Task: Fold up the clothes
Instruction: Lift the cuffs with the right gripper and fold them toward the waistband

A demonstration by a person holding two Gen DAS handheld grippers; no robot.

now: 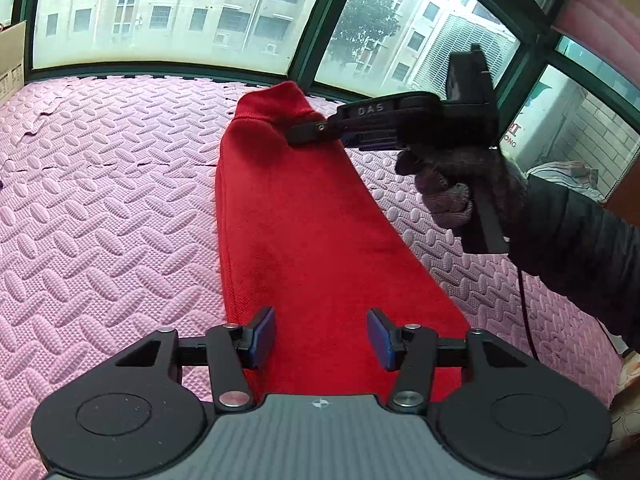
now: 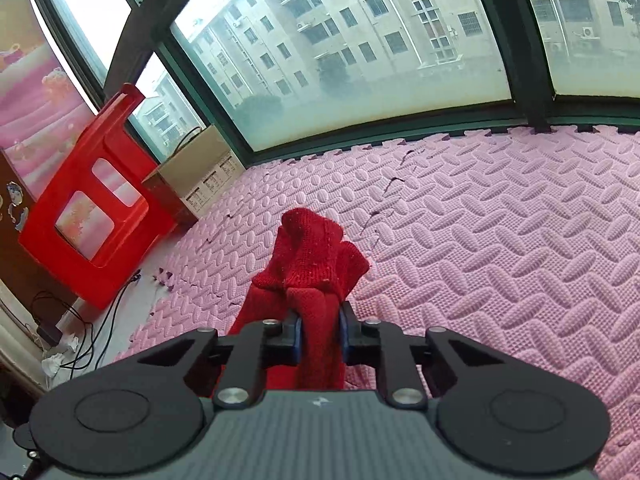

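Note:
A red knitted garment (image 1: 296,216) lies as a long folded strip on the pink foam mat (image 1: 100,208), running away from my left gripper. My left gripper (image 1: 322,338) is open, its blue pads on either side of the strip's near end, not clamping it. My right gripper (image 1: 296,134), held by a gloved hand, is at the strip's far end. In the right wrist view my right gripper (image 2: 320,332) is shut on a bunched fold of the red garment (image 2: 316,256), which stands up in front of its fingers.
A window wall (image 1: 168,20) borders the mat at the back. A red plastic stool (image 2: 88,208) lies tipped at the left, beside a cardboard box (image 2: 200,172). Black cables (image 2: 88,320) trail on the bare floor at the mat's left edge.

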